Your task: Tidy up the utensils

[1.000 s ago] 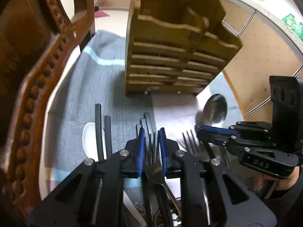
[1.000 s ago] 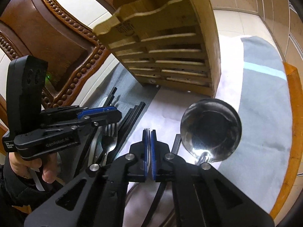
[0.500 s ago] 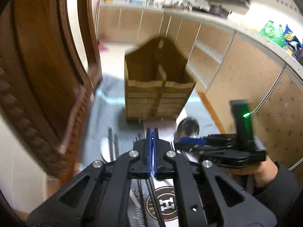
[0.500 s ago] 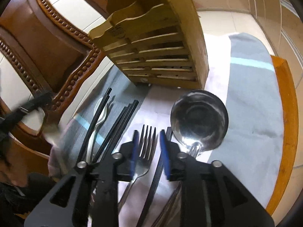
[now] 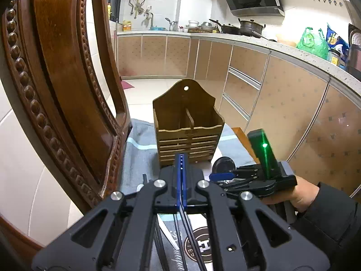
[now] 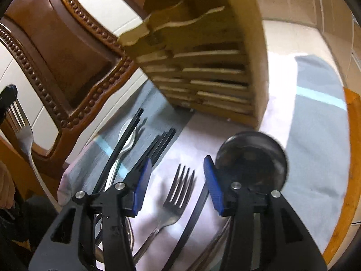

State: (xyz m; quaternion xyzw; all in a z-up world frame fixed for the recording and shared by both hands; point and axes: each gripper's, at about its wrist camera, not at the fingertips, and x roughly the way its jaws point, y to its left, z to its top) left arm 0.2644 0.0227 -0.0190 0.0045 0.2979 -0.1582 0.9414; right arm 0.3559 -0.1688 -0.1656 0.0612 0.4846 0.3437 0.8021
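L gripper clamped on a fork, raised. R gripper jaws opening, empty, above 2nd fork beside ladle.

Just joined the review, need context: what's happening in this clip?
A person with a handheld gripper in each hand is sorting cutlery into a wooden holder. The left gripper is shut on a fork, held in the air with its handle hanging down. The right gripper hovers over a second fork lying on the cloth; its jaws are opening, the pads not touching it. Black chopsticks and a ladle lie alongside. Nothing shows in the holder yet.
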